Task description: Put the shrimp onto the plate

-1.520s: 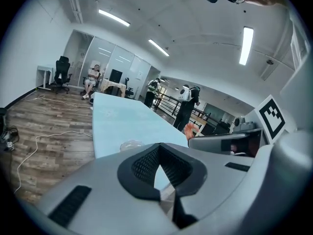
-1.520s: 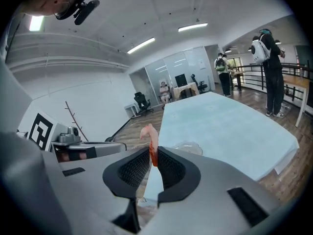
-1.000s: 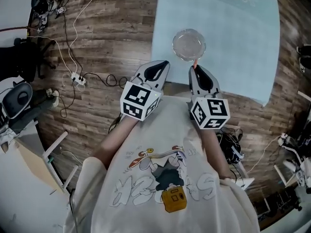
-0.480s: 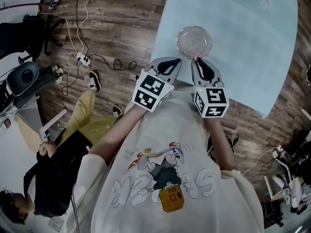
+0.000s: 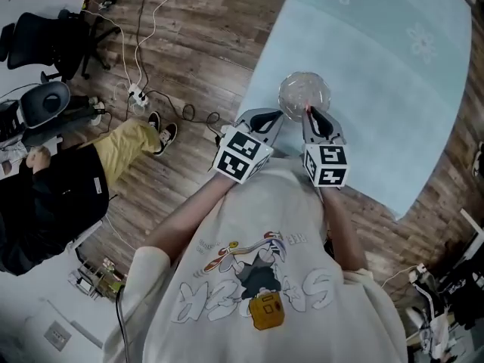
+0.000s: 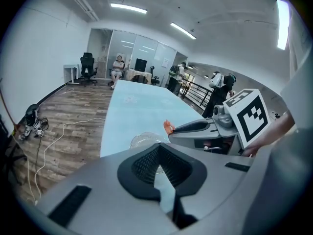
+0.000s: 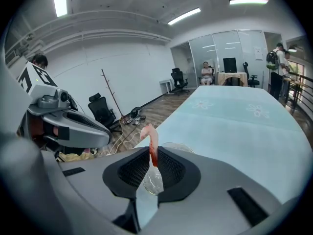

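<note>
A clear glass plate (image 5: 304, 94) stands near the front edge of the pale blue table (image 5: 393, 82). My right gripper (image 5: 311, 116) is shut on a pink shrimp (image 5: 307, 110), which stands up between the pads (image 7: 152, 146) just over the plate's near rim (image 7: 172, 146). To its left my left gripper (image 5: 265, 118) hovers at the plate's near left side. Its jaws (image 6: 160, 155) stand a narrow gap apart with nothing between them. In the left gripper view the shrimp (image 6: 168, 127) sticks out of the right gripper (image 6: 195, 127) beside the plate (image 6: 145, 140).
A person in a black top and yellow trousers (image 5: 68, 180) sits on the wooden floor at the left. A power strip with cables (image 5: 136, 94) and an office chair (image 5: 45, 36) lie beyond. The table edge (image 5: 261, 89) runs just left of the plate.
Both grippers have sunk and moved forward to the plate; the shrimp now reaches its near rim. The seated person has come into the head view at the left.
</note>
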`<state>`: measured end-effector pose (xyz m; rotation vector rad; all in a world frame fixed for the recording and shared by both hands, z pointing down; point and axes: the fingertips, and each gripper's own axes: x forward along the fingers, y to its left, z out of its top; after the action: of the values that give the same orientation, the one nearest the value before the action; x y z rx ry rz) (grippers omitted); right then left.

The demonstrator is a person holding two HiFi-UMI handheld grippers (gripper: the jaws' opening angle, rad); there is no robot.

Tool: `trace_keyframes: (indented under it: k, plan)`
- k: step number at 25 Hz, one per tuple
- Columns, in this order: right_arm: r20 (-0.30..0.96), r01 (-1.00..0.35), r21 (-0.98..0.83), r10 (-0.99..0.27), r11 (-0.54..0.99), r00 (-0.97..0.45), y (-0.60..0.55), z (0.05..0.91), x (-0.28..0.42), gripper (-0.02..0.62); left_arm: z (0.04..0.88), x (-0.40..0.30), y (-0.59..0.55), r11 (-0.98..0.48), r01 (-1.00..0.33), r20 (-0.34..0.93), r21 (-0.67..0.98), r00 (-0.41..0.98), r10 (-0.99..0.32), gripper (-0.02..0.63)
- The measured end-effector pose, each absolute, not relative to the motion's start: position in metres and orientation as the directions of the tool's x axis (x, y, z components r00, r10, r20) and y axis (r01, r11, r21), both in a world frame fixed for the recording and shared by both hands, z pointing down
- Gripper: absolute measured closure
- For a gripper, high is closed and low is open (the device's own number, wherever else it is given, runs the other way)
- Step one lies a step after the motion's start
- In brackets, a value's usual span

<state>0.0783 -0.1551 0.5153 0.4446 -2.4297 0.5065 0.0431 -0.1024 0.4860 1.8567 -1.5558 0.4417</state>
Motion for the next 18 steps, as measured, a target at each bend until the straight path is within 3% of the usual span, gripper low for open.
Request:
trace_keyframes:
  k: [18]
  plan:
    - [0.685,-0.374,-0.182,-0.156,0.909,-0.712,-0.156,0.573,0.062,0.526,0.558,0.030,-0.118,-0.041,-0.975,0.718,0.217,0.188,-0.670,0.598]
